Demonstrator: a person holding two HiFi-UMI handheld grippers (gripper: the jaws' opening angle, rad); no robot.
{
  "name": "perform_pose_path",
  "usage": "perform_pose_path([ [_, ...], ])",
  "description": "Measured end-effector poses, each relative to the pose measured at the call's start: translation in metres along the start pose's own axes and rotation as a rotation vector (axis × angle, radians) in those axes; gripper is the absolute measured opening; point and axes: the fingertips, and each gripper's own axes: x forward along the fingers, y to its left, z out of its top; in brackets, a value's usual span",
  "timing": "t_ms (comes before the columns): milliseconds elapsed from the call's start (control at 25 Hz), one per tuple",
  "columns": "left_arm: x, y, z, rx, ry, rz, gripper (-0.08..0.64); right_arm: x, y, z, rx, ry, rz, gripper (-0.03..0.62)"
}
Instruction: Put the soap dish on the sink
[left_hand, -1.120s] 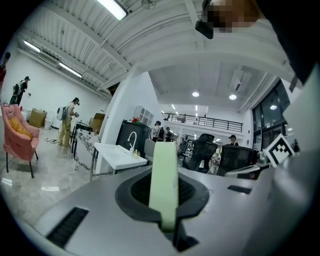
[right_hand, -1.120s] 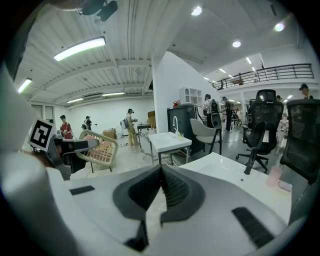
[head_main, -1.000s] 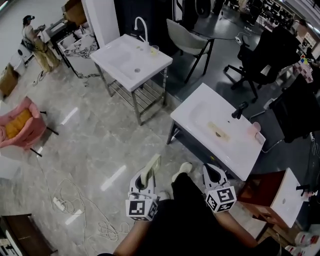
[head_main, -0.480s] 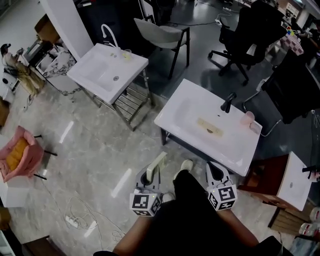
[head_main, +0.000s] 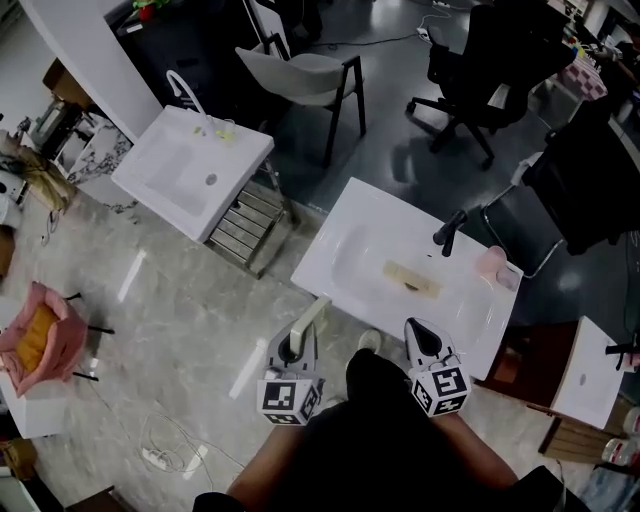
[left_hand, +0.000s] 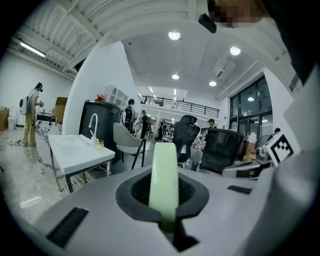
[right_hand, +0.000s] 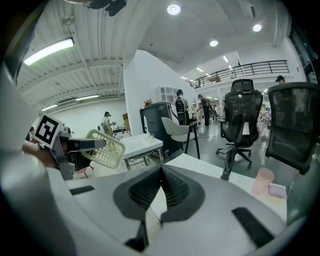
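Soap dish (head_main: 309, 318), pale green, stands on edge, clamped in the left tongs (head_main: 294, 345), just short of the sink (head_main: 345, 228). The right tongs (head_main: 424, 338) are closed on nothing. Over the last second the sink has drawn much nearer, so set-down looks close.

The soap dish (left_hand: 164, 165) is half buried in the left hand-held gripper (left_hand: 164, 200). Beyond the right hand-held gripper (right_hand: 161, 176), a pale item (right_hand: 276, 190) is too small to identify.

Person stepped closer — left gripper (head_main: 294, 348) with soap dish (head_main: 309, 320) now near sink (head_main: 345, 250) front corner; right gripper (head_main: 419, 331) tip now overlaps sink's front rim.
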Motion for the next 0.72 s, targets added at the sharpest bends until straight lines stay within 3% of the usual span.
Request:
perform_pose_path([
  [360, 0.083, -0.005, 0.026, -0.010, 0.008, -0.025, 0.020, 0.049, -0.050, 0.062, 0.030, -0.049, 0.004, -0.002],
  [720, 0.153, -0.016, 0.033, 0.051, 0.048, -0.079, 0.020, 0.068, -0.111, 0.060, 0.090, -0.028, -0.068, -0.002],
])
